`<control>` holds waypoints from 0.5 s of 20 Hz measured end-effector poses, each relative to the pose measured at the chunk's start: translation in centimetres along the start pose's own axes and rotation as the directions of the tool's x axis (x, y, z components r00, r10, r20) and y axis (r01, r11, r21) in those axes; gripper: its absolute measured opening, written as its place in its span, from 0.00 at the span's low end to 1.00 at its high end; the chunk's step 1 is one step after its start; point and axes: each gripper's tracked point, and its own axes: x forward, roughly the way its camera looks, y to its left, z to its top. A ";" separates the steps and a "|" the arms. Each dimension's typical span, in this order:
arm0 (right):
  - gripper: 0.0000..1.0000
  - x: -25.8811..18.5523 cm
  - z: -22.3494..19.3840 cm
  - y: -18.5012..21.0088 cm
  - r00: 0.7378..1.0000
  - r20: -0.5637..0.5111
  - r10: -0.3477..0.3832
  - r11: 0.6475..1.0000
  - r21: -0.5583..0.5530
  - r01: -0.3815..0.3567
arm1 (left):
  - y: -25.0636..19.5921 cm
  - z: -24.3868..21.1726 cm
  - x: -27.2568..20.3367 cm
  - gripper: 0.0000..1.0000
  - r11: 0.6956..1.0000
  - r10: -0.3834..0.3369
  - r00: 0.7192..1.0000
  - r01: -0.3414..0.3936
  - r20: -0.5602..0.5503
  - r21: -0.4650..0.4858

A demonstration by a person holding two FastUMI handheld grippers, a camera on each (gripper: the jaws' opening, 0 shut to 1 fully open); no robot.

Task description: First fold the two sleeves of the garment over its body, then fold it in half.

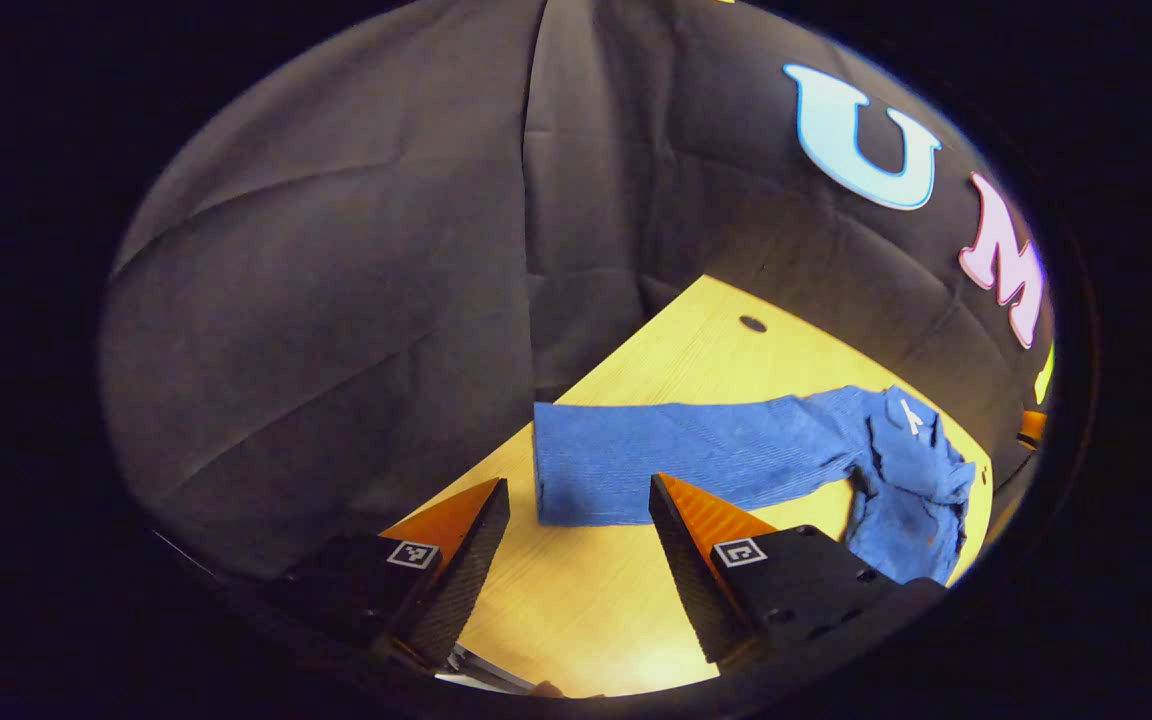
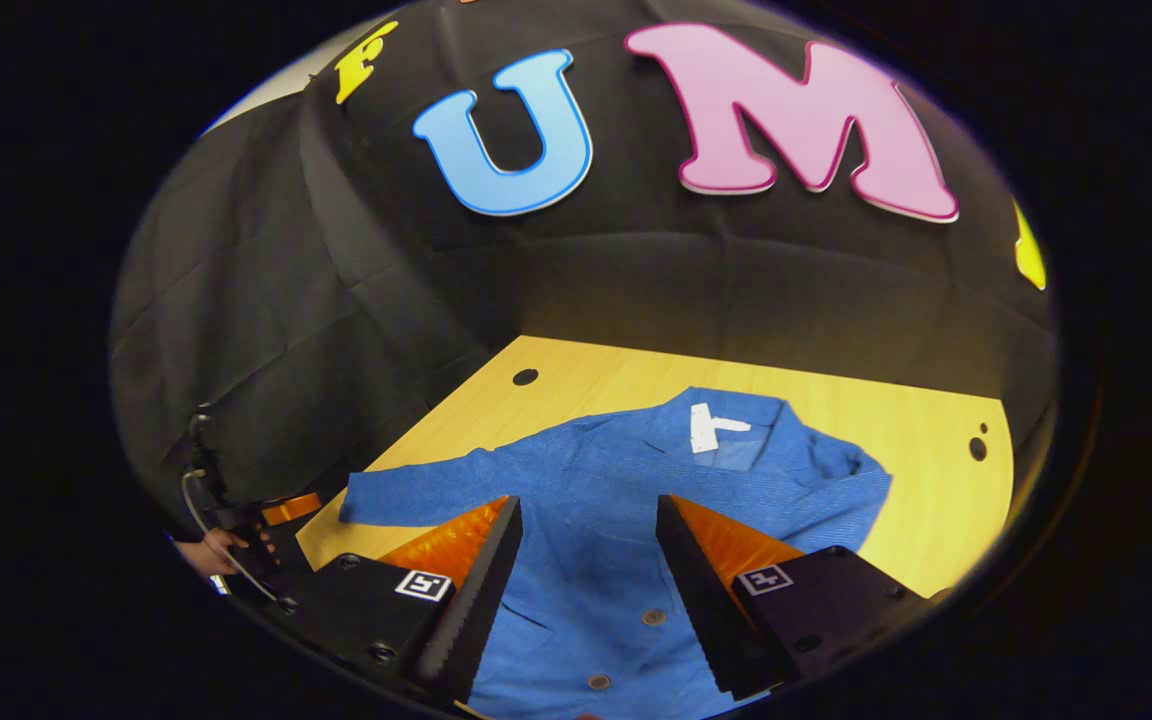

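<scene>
Blue shirt (image 2: 616,520) flat on wooden table (image 2: 926,520), sleeve (image 1: 676,460) toward 9 o'clock unfolded, left gripper (image 1: 576,500) spread wide above it, right gripper (image 2: 586,520) spread wide over body, nothing pinched

Wooden table (image 2: 916,440), black cloth wall (image 2: 636,280)

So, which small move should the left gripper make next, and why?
Probably ease the open left gripper forward and down onto the sleeve cuff. The blue sleeve still lies stretched flat on the table, unfolded, its end just ahead between the fingers.
</scene>
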 end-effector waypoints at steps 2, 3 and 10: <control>0.87 -3.3 0.1 -1.1 1.000 0.018 -0.025 0.999 0.021 0.025 | 0.1 -0.5 2.2 0.83 1.000 0.027 0.998 -0.026 -0.054 0.005; 0.87 -4.7 0.0 -1.6 0.999 0.026 -0.038 0.999 0.034 0.037 | 0.2 -0.6 3.2 0.82 0.999 0.040 0.996 -0.040 -0.079 0.007; 0.87 -12.6 0.8 -4.0 0.986 0.109 -0.127 0.989 0.088 0.117 | 1.2 -2.0 6.5 0.83 0.996 0.087 0.972 -0.092 -0.219 -0.015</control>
